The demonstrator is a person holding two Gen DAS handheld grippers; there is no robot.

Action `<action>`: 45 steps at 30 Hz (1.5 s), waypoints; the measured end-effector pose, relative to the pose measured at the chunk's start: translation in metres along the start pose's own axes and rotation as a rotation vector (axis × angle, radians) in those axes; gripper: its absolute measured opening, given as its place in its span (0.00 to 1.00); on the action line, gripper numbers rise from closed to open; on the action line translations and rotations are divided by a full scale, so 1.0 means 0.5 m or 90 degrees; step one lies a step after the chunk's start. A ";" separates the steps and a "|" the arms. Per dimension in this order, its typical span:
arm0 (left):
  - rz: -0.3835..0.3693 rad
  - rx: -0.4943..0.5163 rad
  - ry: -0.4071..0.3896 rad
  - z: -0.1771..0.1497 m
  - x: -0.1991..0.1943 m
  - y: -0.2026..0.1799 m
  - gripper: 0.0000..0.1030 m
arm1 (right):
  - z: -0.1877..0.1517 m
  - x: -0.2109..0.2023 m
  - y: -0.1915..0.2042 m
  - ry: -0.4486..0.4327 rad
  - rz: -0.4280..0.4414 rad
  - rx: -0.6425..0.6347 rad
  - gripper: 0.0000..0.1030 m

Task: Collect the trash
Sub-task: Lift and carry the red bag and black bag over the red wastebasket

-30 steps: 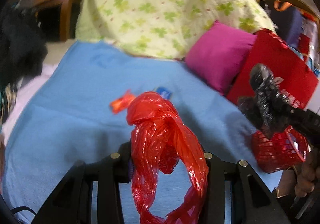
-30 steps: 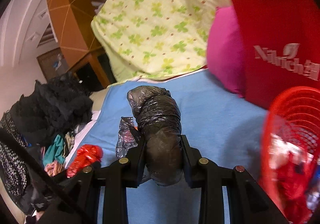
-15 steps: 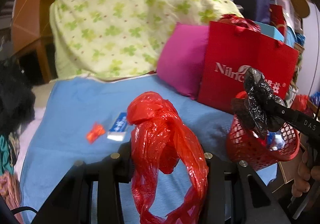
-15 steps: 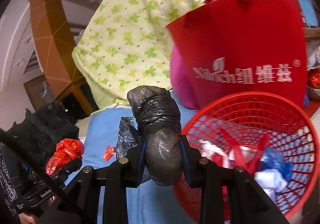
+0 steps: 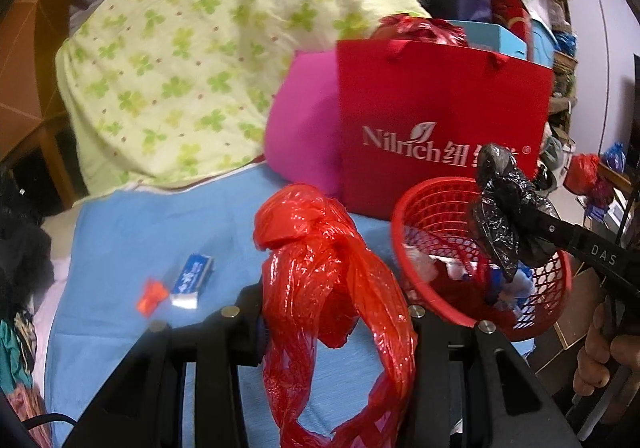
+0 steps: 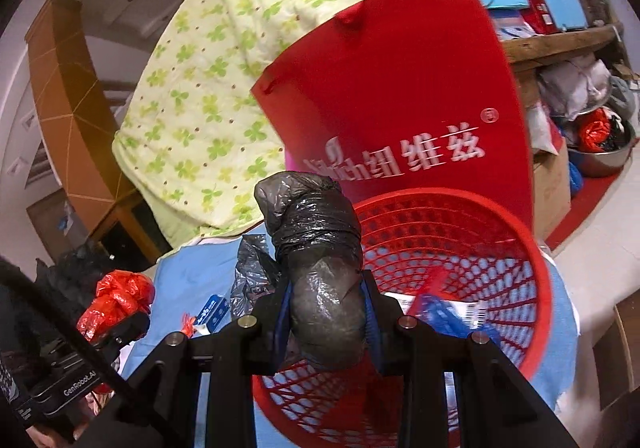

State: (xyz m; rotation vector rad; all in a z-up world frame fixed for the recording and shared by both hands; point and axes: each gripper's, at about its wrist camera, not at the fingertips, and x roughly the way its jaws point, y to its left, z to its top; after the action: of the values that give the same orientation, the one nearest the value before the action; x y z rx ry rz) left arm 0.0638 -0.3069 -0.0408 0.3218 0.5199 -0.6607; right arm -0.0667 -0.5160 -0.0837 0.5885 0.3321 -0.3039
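My left gripper (image 5: 332,312) is shut on a crumpled red plastic bag (image 5: 320,272), held above the blue sheet just left of the red mesh basket (image 5: 440,203). My right gripper (image 6: 324,308) is shut on a knotted black plastic bag (image 6: 316,244) and hangs over the red basket (image 6: 480,232), which holds several bits of trash. In the left wrist view the black bag (image 5: 504,207) hangs over the basket's right side. In the right wrist view the red bag (image 6: 116,300) shows at the lower left. A small orange wrapper (image 5: 151,294) and a blue-white wrapper (image 5: 191,278) lie on the sheet.
A red paper gift bag (image 5: 440,119) and a pink pillow (image 5: 304,135) stand right behind the basket. A green clover-print quilt (image 5: 200,59) is piled at the back. Dark clothes (image 6: 76,260) lie at the left. The blue sheet's (image 5: 160,224) edge runs beside the basket.
Both grippers swung right towards the basket. The right gripper carried the black bag from above the sheet to over the basket. The left gripper brought the red bag close beside it.
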 end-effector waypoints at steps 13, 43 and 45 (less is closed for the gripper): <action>-0.026 0.040 0.002 0.015 -0.003 -0.074 0.42 | 0.014 -0.027 -0.053 -0.021 -0.012 0.039 0.33; -0.120 0.072 0.013 0.036 0.076 -0.169 0.43 | 0.007 -0.042 -0.067 -0.027 -0.081 0.038 0.35; -0.125 0.072 0.020 0.035 0.089 -0.172 0.43 | 0.007 -0.043 -0.070 -0.028 -0.086 0.038 0.35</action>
State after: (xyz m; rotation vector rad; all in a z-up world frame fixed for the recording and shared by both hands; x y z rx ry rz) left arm 0.0435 -0.4010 -0.0611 0.3903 0.5498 -0.8786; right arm -0.0984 -0.5418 -0.0895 0.6187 0.3226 -0.4579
